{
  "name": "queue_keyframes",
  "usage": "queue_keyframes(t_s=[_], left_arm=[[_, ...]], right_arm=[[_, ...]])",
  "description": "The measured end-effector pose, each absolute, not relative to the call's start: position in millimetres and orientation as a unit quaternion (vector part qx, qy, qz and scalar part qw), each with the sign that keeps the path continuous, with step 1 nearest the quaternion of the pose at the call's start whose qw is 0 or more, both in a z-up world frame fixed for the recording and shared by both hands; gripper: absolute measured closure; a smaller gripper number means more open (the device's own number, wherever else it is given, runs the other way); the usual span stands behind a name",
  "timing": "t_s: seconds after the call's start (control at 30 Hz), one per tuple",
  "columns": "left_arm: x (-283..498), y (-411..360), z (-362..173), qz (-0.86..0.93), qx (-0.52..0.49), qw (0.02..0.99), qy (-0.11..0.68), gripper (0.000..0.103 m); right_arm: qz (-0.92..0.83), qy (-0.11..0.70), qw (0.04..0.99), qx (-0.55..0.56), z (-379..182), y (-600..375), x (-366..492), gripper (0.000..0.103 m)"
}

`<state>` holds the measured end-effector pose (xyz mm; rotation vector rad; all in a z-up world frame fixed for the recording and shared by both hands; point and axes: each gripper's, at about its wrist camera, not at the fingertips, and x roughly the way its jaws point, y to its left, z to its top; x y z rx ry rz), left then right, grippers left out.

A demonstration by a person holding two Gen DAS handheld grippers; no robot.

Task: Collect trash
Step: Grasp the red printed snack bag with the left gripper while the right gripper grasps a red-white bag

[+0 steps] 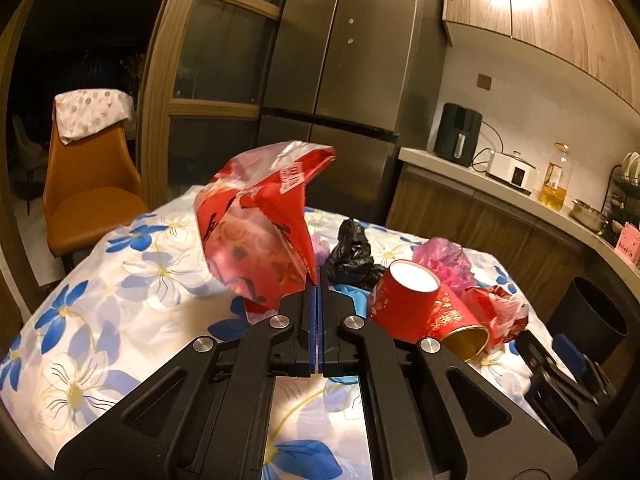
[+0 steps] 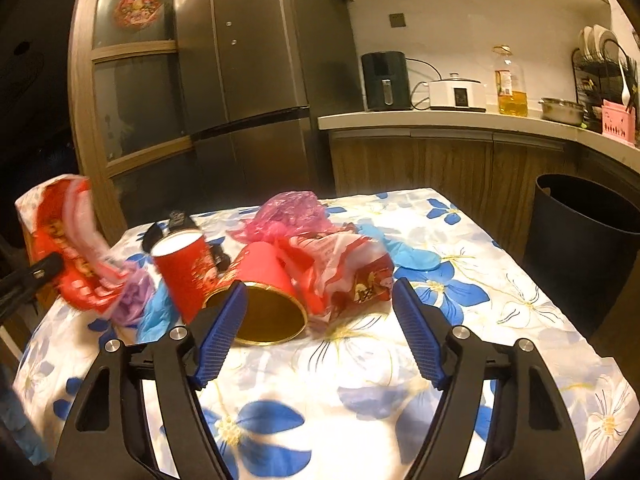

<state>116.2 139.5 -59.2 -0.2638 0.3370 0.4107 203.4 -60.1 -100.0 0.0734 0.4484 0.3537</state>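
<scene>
Kitchen, dim warm light. Biggest thing: tall grey steel refrigerator at the back, with a wood-framed glass door just left of it. In front of the refrigerator, a table under a white cloth printed with blue flowers; all the trash sits on this table or hangs over it. Right of the table, on the floor, a round black waste bin, open-topped, well apart from the trash pile. Left of the table, an orange padded chair with a dotted white cloth over its back. Behind the table to the right, a pale countertop carrying a black air fryer, a white cooker, a clear bottle of yellow oil.

Over the table's left part, a crumpled red and clear plastic bag, lifted clear of the cloth, pinched at its lower edge by the left gripper, blue pads pressed together on the plastic. At the table's middle, a red paper cup lying on its side with a gold inside, mouth toward the right gripper; jaws wide apart, nothing pinched, left pad just in front of the cup's rim. Touching that cup on the left, a second red paper cup with a white inside, tilted. Right of the cups, a crumpled red printed wrapper. Behind them a pink plastic bag, a black plastic bag, and a blue glove flat on the cloth.
</scene>
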Motion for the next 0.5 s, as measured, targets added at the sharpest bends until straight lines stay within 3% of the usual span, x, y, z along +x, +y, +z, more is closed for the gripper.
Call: queue_keyframes(t_s=[0.17,0.33,0.5], left_arm=[[111.3,131.1,-54.5,0.194,-0.119,0.96,0.161,0.103],[112.1,121.9,-54.4,0.187,-0.109,0.963,0.163,0.103],[113.6,117.4,-53.1,0.182,-0.104,0.964,0.163,0.103]], right_arm=[[0.153,0.218,0.963,0.047,-97.6,-63.3,228.9,0.036],[0.153,0.243,0.956,0.063,-103.8,-63.8,253.9,0.059],[0.169,0.267,0.946,0.074,-115.9,-65.2,261.7,0.075]])
